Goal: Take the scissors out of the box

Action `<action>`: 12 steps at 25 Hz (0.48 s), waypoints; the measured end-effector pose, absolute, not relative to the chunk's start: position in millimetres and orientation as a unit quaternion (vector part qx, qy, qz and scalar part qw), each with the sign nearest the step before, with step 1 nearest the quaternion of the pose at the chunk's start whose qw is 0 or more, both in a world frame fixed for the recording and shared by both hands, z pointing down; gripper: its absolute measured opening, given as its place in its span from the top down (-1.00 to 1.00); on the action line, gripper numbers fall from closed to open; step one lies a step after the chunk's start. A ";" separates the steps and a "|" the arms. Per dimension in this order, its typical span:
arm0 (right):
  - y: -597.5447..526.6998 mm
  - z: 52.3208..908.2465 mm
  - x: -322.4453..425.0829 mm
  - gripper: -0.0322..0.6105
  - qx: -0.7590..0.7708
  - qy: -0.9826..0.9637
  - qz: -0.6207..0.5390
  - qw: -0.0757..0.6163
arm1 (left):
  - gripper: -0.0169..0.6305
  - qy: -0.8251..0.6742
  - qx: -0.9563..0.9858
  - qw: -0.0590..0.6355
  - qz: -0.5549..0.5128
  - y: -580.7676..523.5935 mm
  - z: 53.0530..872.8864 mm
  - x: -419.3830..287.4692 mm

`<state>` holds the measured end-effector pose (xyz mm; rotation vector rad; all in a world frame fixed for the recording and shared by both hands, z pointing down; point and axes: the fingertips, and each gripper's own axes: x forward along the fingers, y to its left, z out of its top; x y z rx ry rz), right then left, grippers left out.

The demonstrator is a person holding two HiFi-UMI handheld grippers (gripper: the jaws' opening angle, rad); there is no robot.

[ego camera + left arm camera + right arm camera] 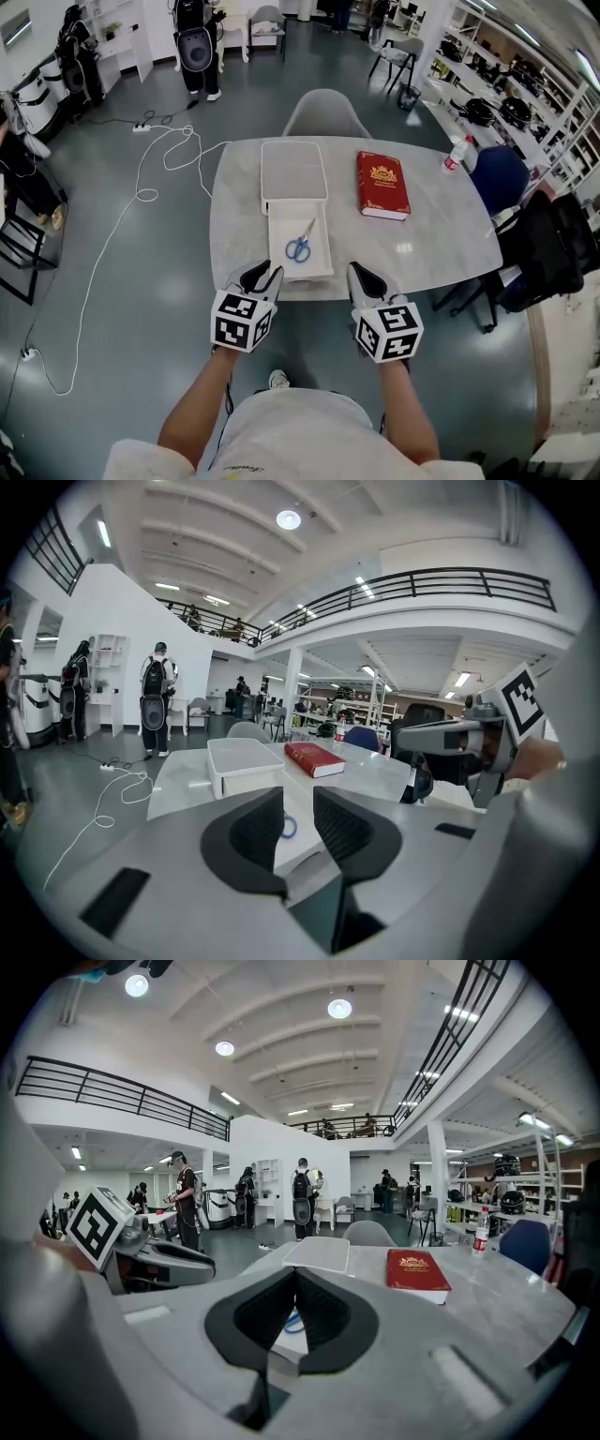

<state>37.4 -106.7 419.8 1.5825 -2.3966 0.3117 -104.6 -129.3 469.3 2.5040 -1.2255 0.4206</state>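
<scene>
A pair of scissors (299,244) with blue handles lies in the open white tray of the box (276,253), at the table's near edge. The box's white cover (293,170) sits right behind the tray. My left gripper (265,276) hovers at the tray's near left corner, its jaws open with nothing between them. My right gripper (360,276) is just right of the tray over the table edge, jaws shut and empty. In the left gripper view a blue handle of the scissors (290,827) shows through the gap of the left gripper (298,803). The right gripper (296,1279) points at the scissors (293,1324).
A red book (382,184) lies right of the box on the marble table (441,234). A water bottle (457,155) stands at the far right edge. A grey chair (325,112) is behind the table, a dark chair (544,248) at the right. A white cable (141,192) runs over the floor.
</scene>
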 end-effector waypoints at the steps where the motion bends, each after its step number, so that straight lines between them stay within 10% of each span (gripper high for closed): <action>1: -110.4 420.4 37.0 0.88 0.545 -0.822 0.107 0.127 | 0.71 -0.424 0.879 0.161 0.149 -133.7 470.6 -103.0; 12: -150.1 432.7 41.9 0.88 0.553 -0.816 0.116 0.120 | 0.71 -0.377 0.890 0.166 0.194 -170.4 490.5 -79.9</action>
